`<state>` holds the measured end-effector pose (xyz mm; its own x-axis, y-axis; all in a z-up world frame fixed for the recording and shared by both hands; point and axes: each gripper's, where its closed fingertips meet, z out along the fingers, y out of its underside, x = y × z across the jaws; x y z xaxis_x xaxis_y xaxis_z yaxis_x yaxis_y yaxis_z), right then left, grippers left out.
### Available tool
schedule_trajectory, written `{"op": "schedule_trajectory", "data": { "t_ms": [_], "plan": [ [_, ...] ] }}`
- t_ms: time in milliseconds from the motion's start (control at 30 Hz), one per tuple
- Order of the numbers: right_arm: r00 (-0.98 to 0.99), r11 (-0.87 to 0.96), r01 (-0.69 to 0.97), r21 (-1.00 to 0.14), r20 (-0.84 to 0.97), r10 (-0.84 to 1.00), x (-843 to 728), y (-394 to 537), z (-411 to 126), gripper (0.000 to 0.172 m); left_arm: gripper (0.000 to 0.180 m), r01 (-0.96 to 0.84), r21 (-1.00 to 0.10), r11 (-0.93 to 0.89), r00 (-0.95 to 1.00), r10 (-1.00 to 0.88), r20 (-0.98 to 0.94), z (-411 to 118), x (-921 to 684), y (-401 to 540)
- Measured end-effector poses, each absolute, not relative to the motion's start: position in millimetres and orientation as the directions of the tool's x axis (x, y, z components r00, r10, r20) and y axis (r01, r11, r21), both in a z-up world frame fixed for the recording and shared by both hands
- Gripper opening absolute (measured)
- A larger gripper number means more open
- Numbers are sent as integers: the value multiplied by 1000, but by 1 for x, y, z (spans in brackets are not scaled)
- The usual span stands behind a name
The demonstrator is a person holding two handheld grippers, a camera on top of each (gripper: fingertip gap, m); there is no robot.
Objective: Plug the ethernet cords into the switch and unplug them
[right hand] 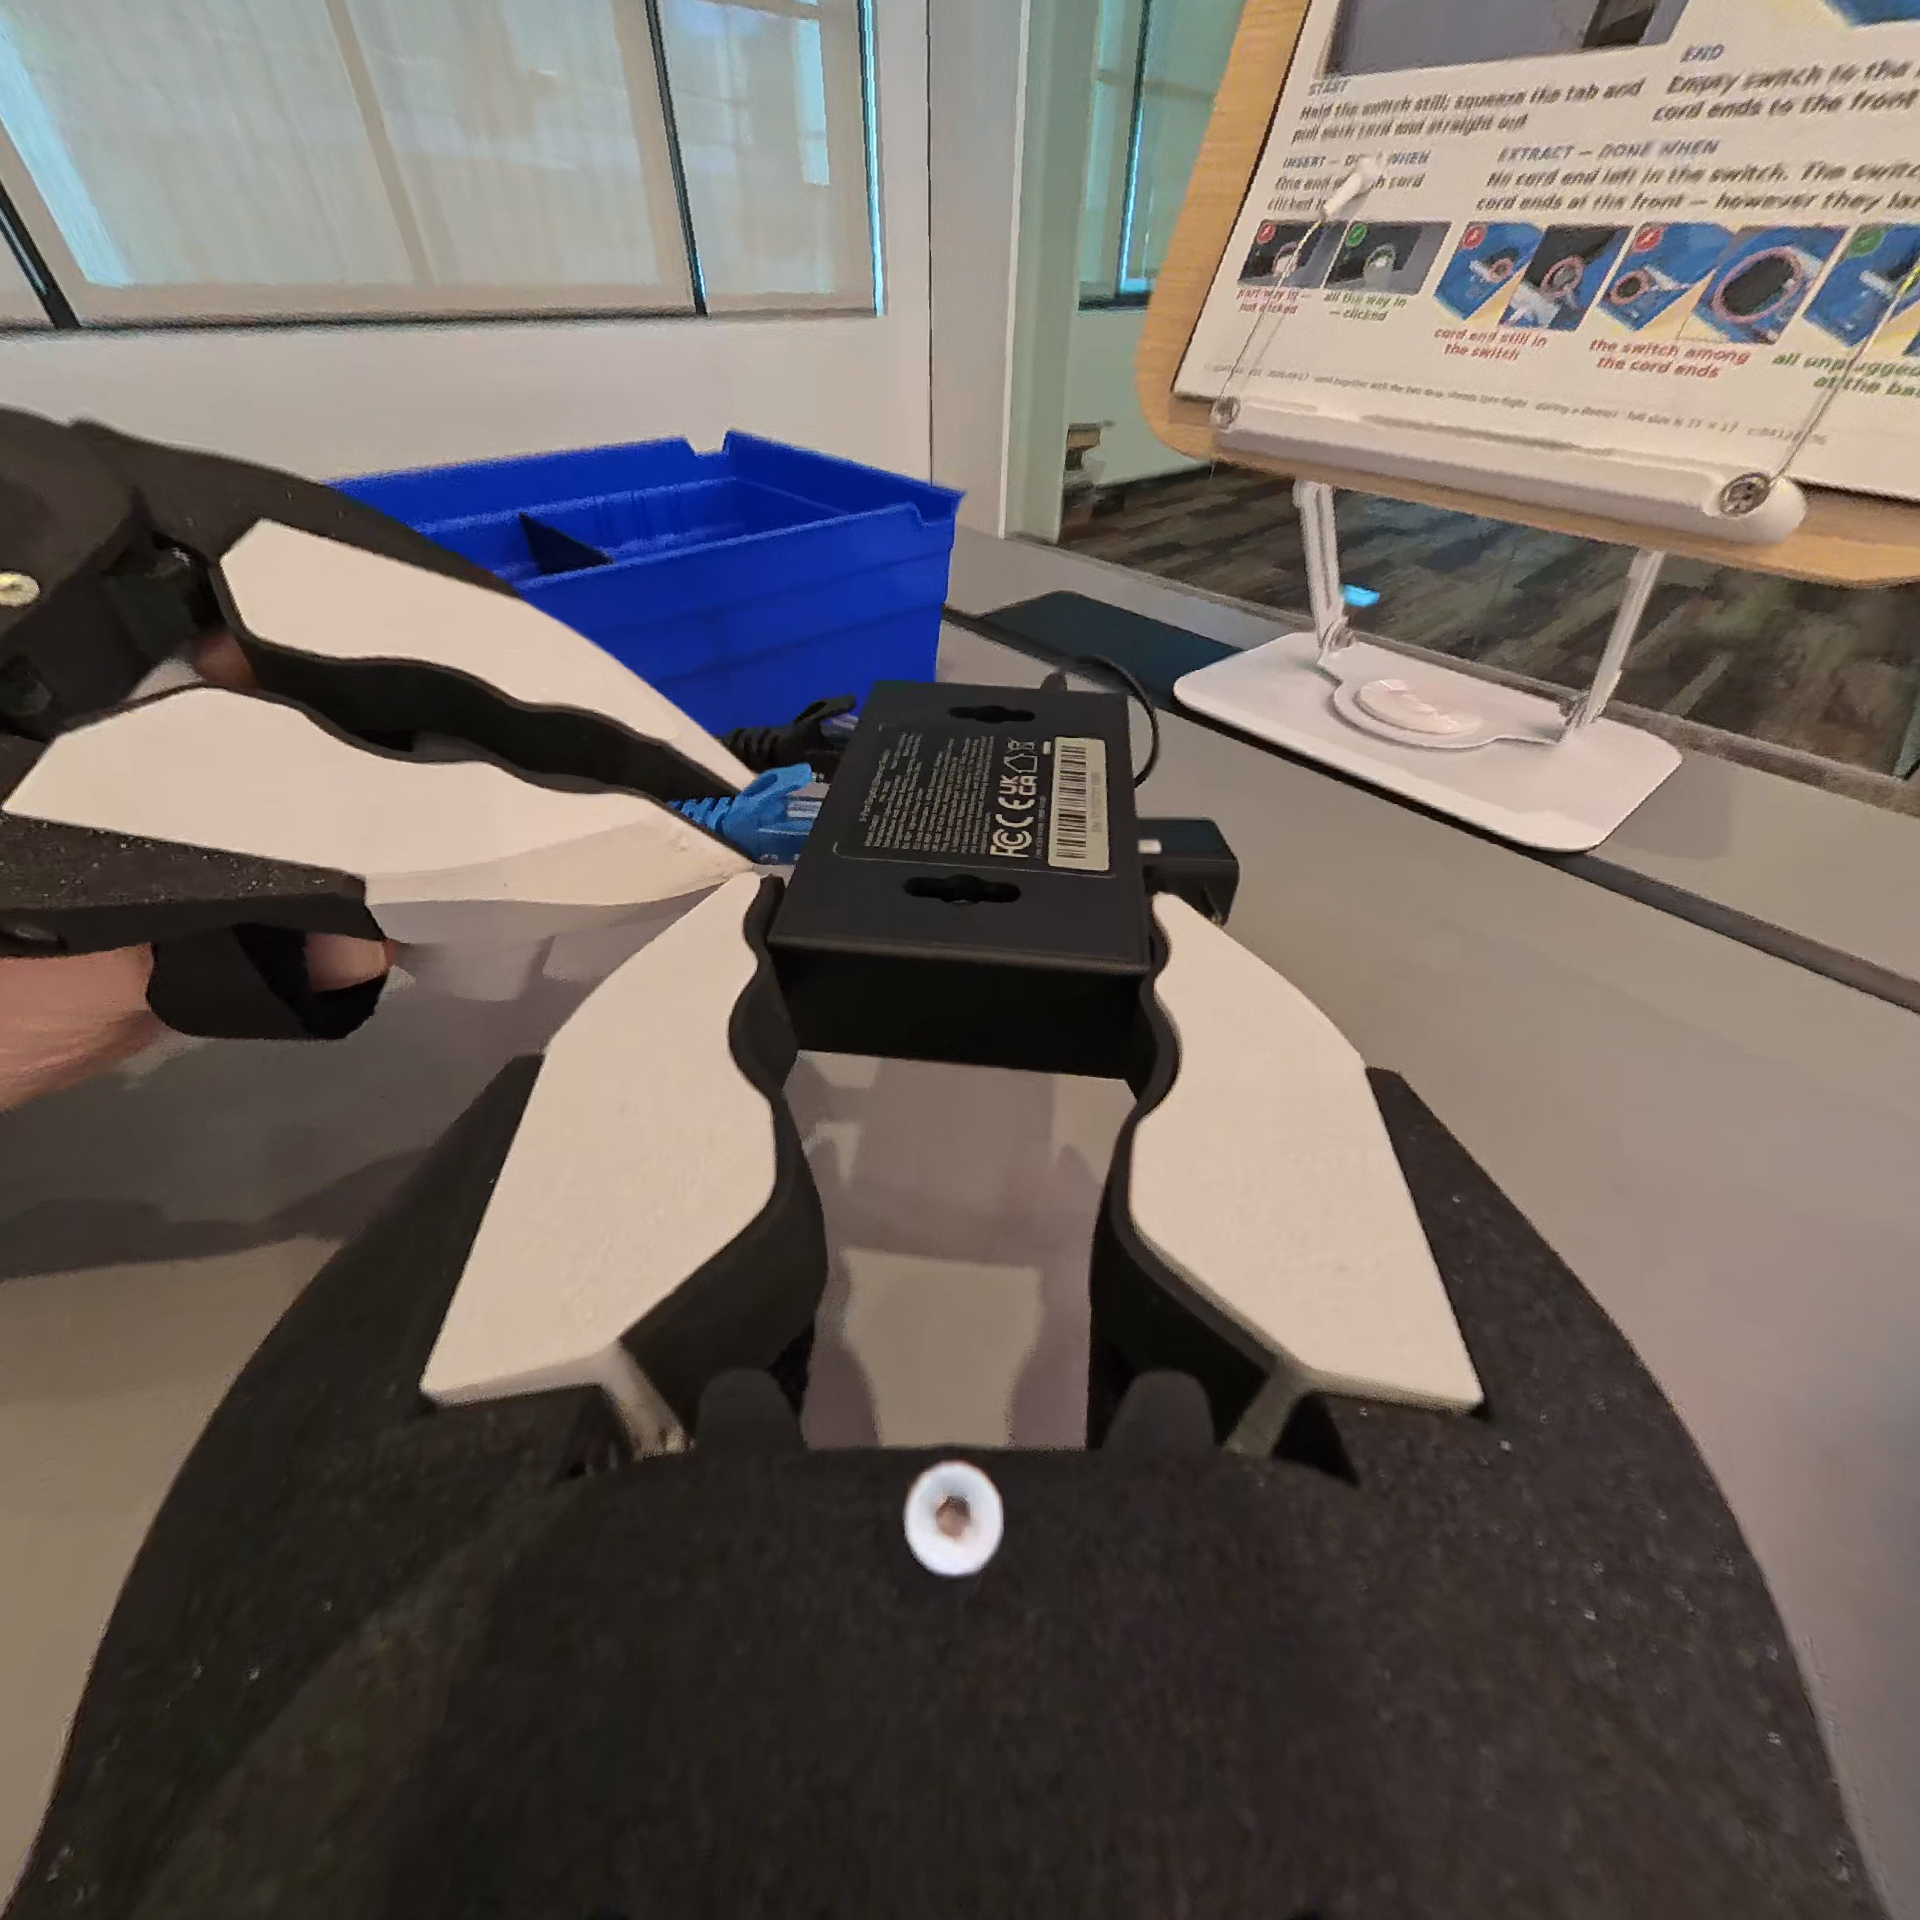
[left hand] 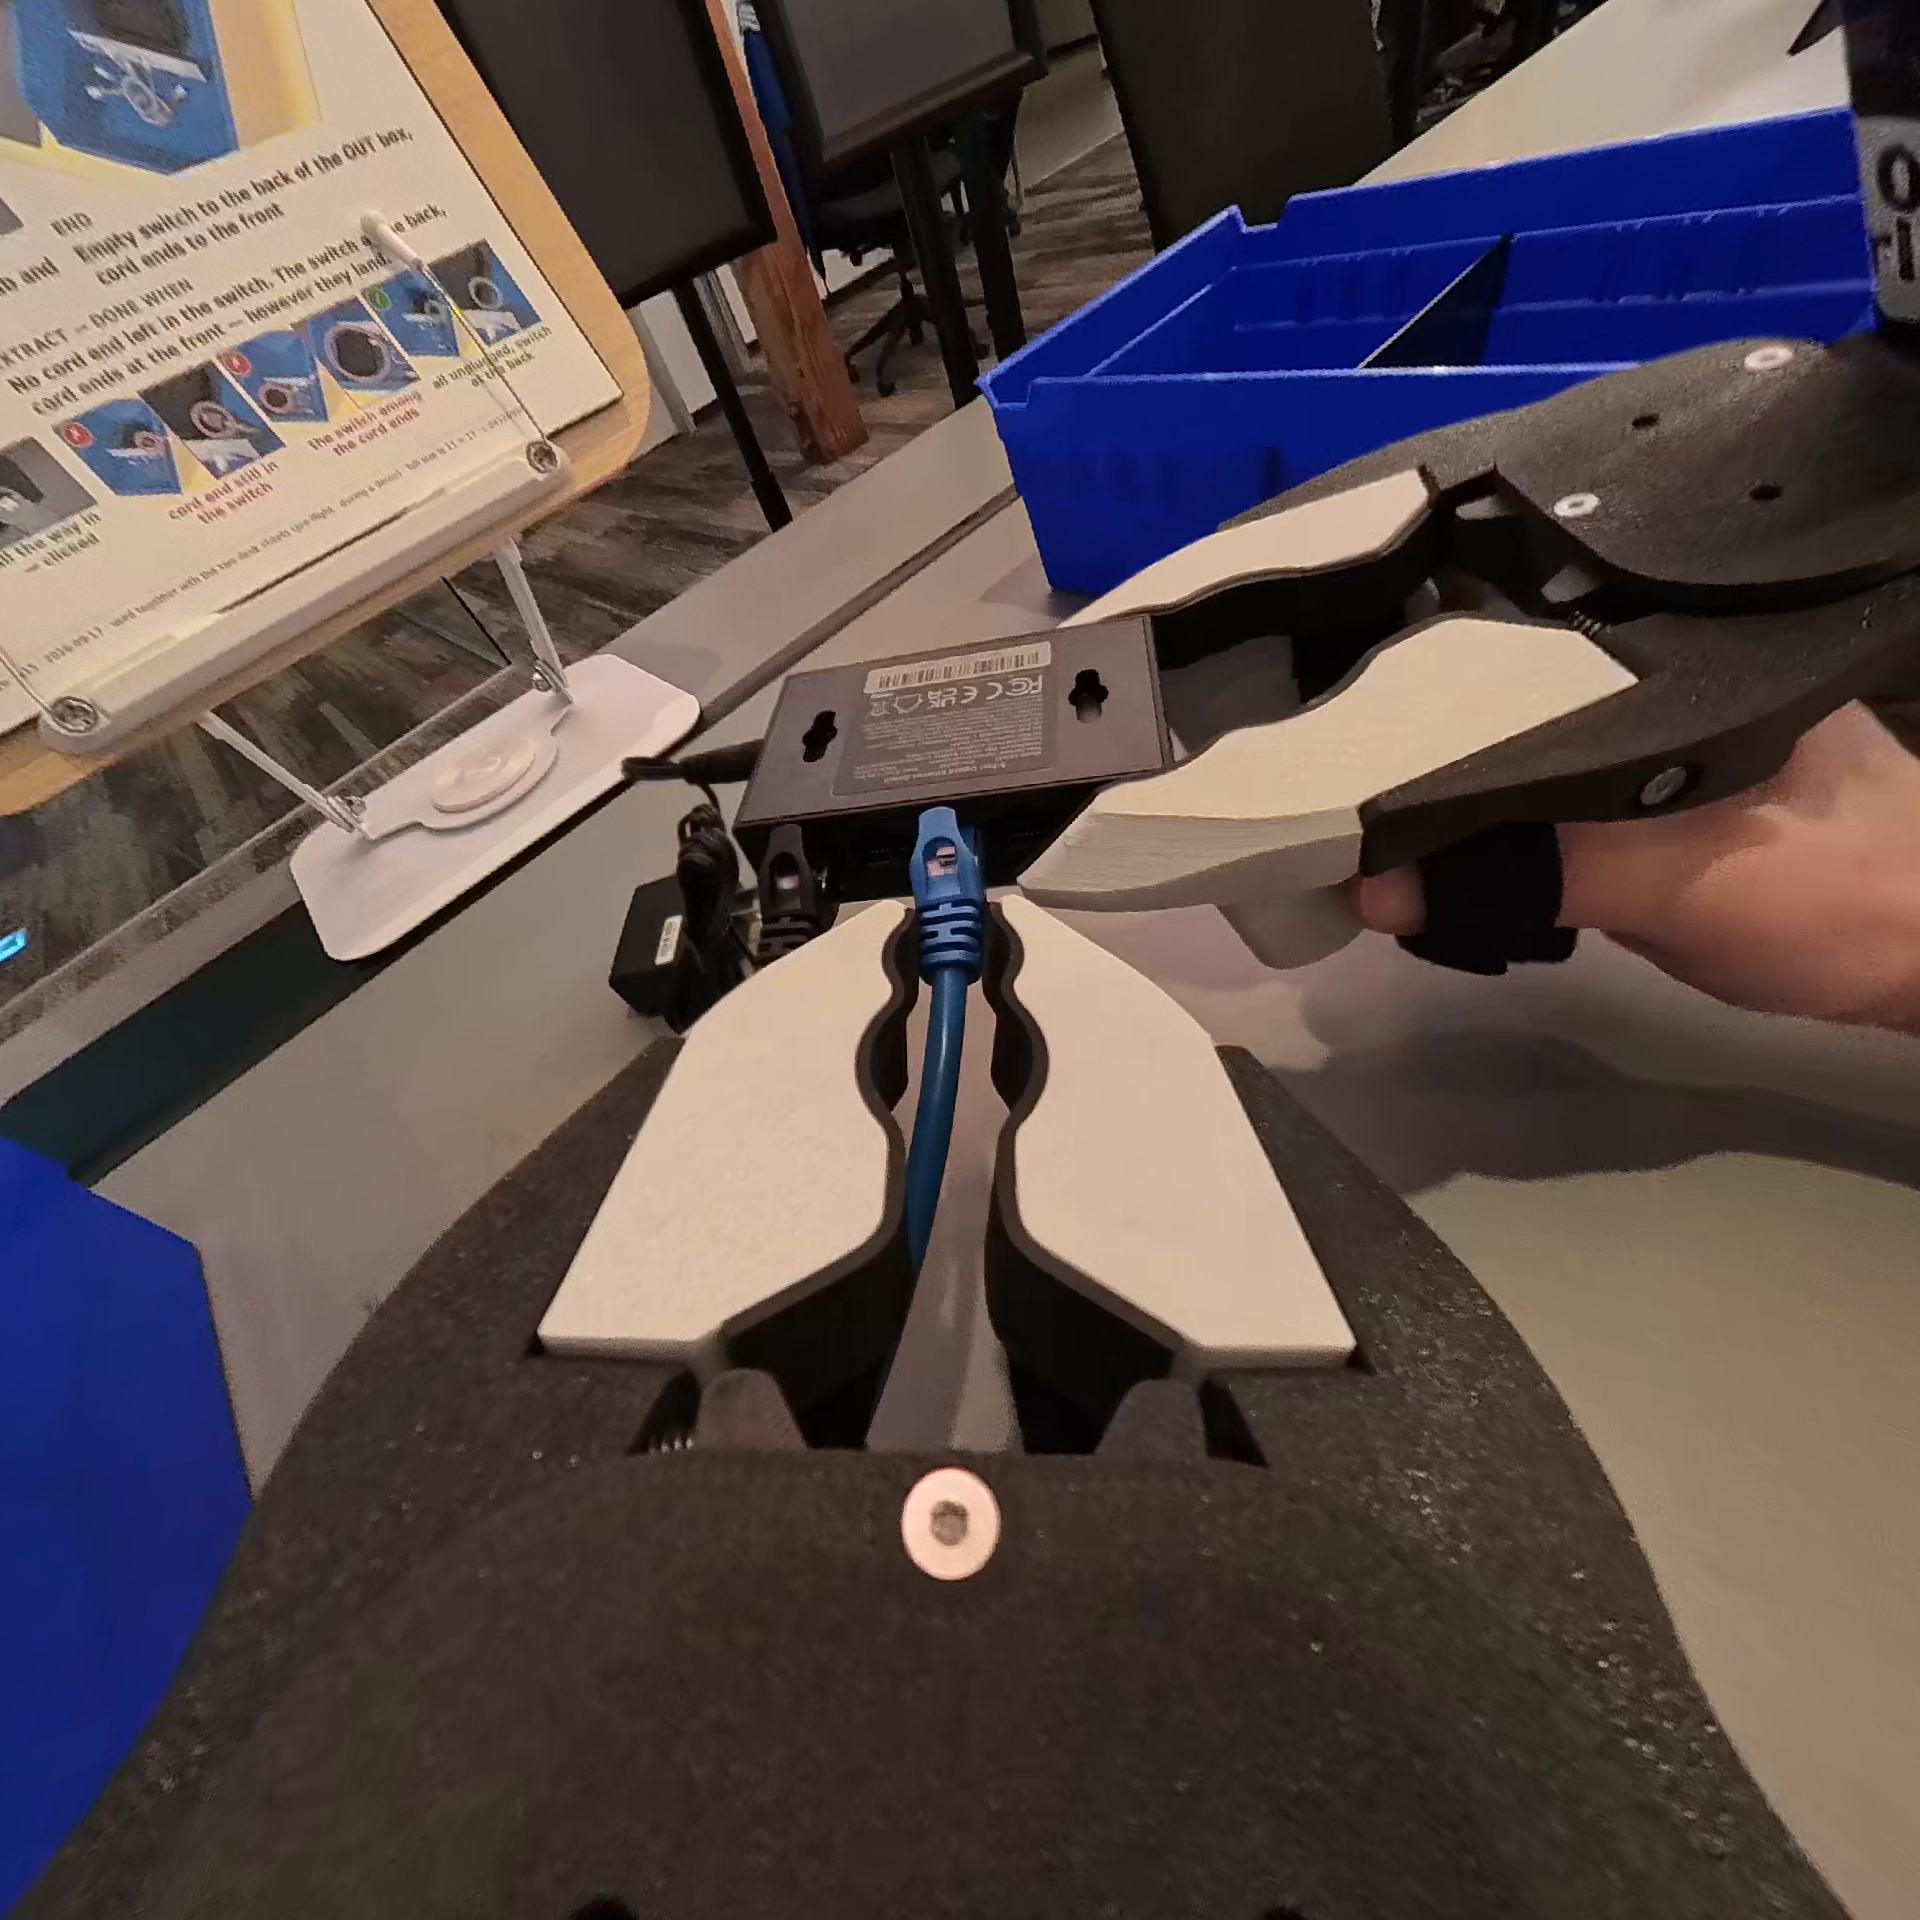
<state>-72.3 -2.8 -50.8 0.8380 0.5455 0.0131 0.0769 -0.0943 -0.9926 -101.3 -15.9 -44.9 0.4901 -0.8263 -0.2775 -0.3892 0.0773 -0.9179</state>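
Grey table [right hand: 1558,1143] carries a blue bin [right hand: 748,582] at the back and a white document stand [right hand: 1434,748] beside it. Black switch [right hand: 966,862] sits label-up in the middle of the table, clamped across its end by the right gripper [right hand: 956,935], pads pressing both sides. Left gripper [left hand: 948,920] is closed on the blue cord [left hand: 940,1091] just behind its plug [left hand: 940,862], whose tip is in a switch port. A black cord [left hand: 784,883] is plugged in beside it.
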Motion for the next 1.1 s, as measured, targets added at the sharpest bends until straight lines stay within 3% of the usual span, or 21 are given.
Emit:
{"op": "schedule_trajectory", "data": {
  "t_ms": [133, 433, 633, 1100],
  "plan": [
    [864, 20, 136, -990, 129, 486, -69, -6, -37, 62, 11, -365, -924, 113, 498, -815, -296, -37, -100, -18],
    [868, 37, 101, -994, 106, 486, -65, -9, -33, 63, 11, -350, -925, 149, 496, -808, -319, -33, -96, -24],
    [884, 127, 158, -979, 198, 424, -65, -14, -21, 63, 11, -323, -931, 169, 495, -809, -318, -28, -97, -27],
    [830, 68, 55, -996, 84, 551, -73, -18, -23, 63, 11, -318, -935, 159, 500, -809, -308, -27, -102, -26]
  ]
}}
